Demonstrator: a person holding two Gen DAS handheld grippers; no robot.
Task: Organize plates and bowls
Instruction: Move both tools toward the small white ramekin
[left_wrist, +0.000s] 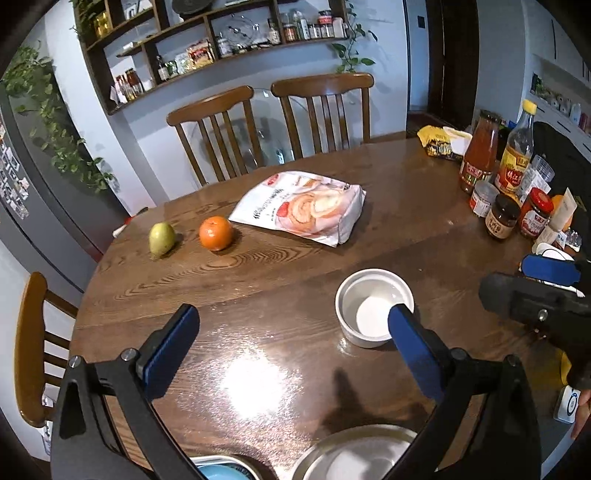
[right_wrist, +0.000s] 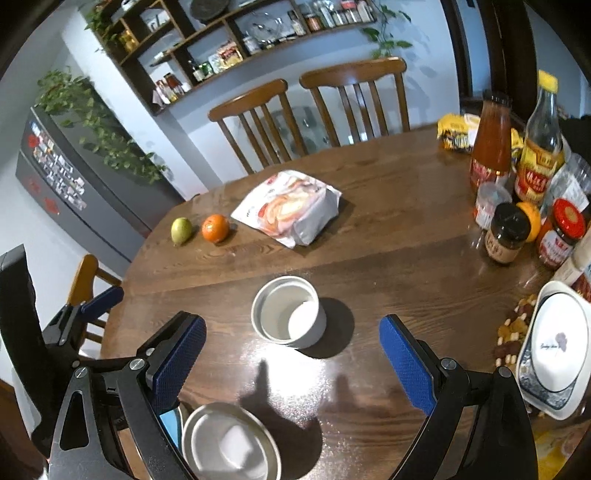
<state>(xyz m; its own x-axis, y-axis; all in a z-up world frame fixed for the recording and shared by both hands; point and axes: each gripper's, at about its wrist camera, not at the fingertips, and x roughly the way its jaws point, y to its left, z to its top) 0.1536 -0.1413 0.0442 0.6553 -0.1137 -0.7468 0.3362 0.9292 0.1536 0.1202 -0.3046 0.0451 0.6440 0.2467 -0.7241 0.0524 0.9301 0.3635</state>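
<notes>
A small white ceramic bowl (left_wrist: 373, 306) (right_wrist: 288, 312) stands upright near the middle of the wooden table (left_wrist: 295, 258) (right_wrist: 388, 229). A metal bowl (left_wrist: 354, 454) (right_wrist: 229, 443) sits at the near edge, with a blue dish (left_wrist: 221, 470) (right_wrist: 170, 424) just left of it. A white square plate with a blue rim (right_wrist: 554, 350) lies at the right. My left gripper (left_wrist: 295, 328) is open and empty; its right finger overlaps the white bowl's near rim in view. My right gripper (right_wrist: 291, 339) is open and empty, just short of the white bowl.
A pear (left_wrist: 161, 240), an orange (left_wrist: 216, 232) and a snack bag (left_wrist: 303, 206) lie at the far side. Bottles and jars (left_wrist: 506, 184) (right_wrist: 524, 192) crowd the right edge, with dried fruit (right_wrist: 513, 328) beside the plate. Chairs (left_wrist: 273, 122) stand behind the table.
</notes>
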